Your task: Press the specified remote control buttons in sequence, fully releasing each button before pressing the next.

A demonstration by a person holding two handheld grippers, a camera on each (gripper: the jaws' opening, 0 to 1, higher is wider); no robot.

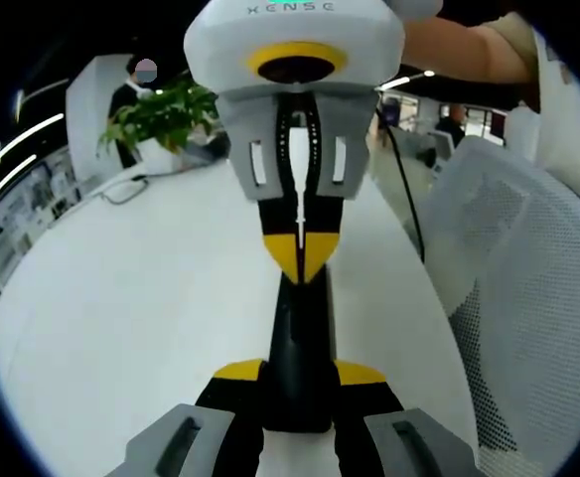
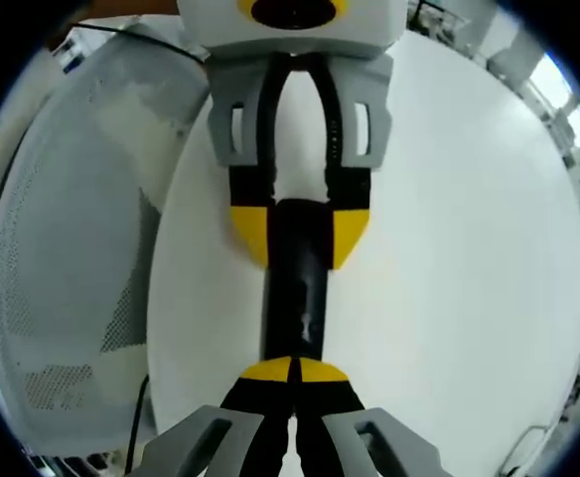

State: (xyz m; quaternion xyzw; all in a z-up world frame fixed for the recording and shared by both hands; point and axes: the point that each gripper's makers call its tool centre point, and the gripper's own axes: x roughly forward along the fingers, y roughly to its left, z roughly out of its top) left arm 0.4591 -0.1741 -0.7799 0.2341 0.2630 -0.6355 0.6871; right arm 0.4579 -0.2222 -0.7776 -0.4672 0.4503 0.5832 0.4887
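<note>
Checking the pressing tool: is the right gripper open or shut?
Shut: the right gripper's yellow tips meet with no gap, at the end of the remote that the left gripper clamps.

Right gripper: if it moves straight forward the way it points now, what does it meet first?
The right gripper, jaws shut, already sits at the black remote. Going on, it would probably meet the left gripper, which clamps the remote's far end; depth is unclear.

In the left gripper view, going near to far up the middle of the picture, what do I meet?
Left gripper shut on the black remote control → right gripper, tips closed on the remote's far end → white table behind → potted plant at the far edge.
</note>
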